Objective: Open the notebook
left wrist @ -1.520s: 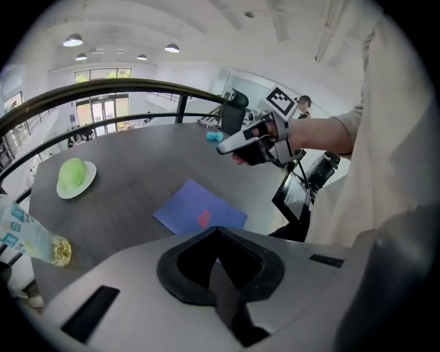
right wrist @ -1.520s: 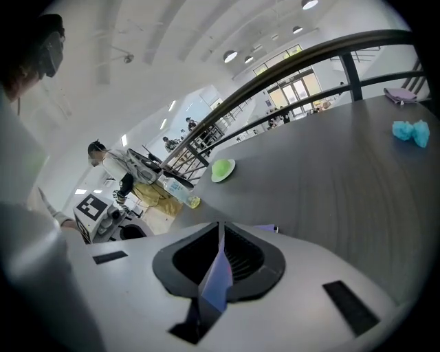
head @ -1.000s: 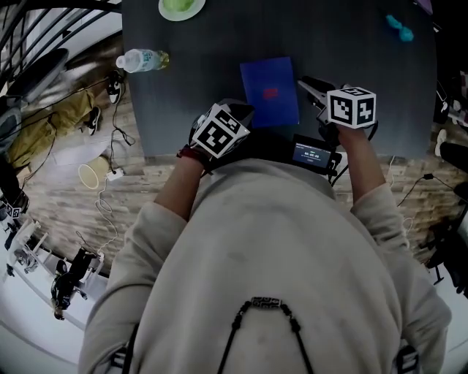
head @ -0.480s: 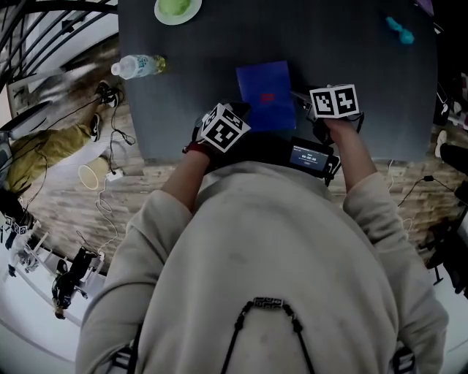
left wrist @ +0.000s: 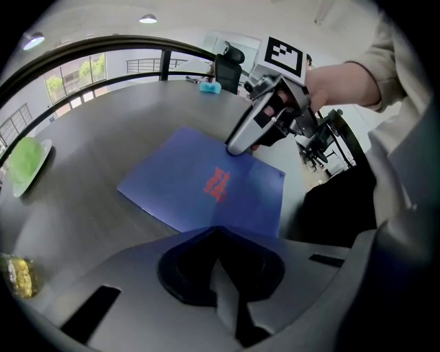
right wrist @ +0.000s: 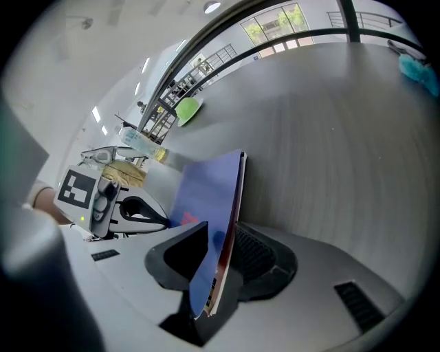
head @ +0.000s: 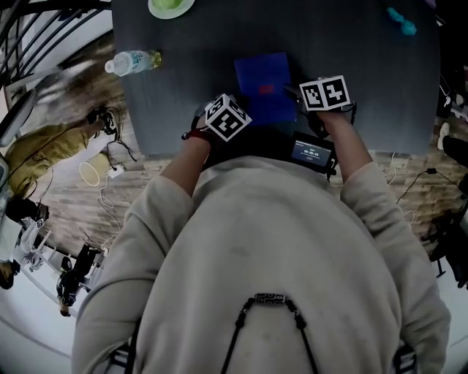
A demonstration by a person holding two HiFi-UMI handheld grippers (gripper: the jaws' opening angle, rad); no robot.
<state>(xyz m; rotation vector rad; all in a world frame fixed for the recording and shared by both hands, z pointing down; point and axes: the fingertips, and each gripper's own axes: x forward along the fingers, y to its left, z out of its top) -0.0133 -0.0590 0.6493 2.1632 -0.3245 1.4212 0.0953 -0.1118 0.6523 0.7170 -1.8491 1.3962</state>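
Observation:
A blue notebook [head: 263, 82] with a red mark on its cover lies shut near the front edge of the dark table [head: 358, 66]. My right gripper [right wrist: 220, 258] straddles the notebook's [right wrist: 210, 192] right edge. Its jaws have just been opening, and the ribbed pad stands clear of the pages with the notebook still between them. In the left gripper view one of its fingers [left wrist: 240, 137] rests at the cover's far edge. My left gripper [left wrist: 217, 234] is shut, its tips at the near edge of the notebook [left wrist: 199, 185], seen from the other side as the left gripper [right wrist: 163, 221].
At the table's back stand a green plate [head: 170, 6] on the left and a teal object [head: 401, 22] on the right. A water bottle [head: 131, 61] lies at the left edge. A small screen device [head: 311, 151] hangs at the person's chest. Cables cross the floor to the left.
Both grippers have moved up the picture and closer to the notebook. The right one has shifted left onto its right edge, and the left one has come up to its near edge.

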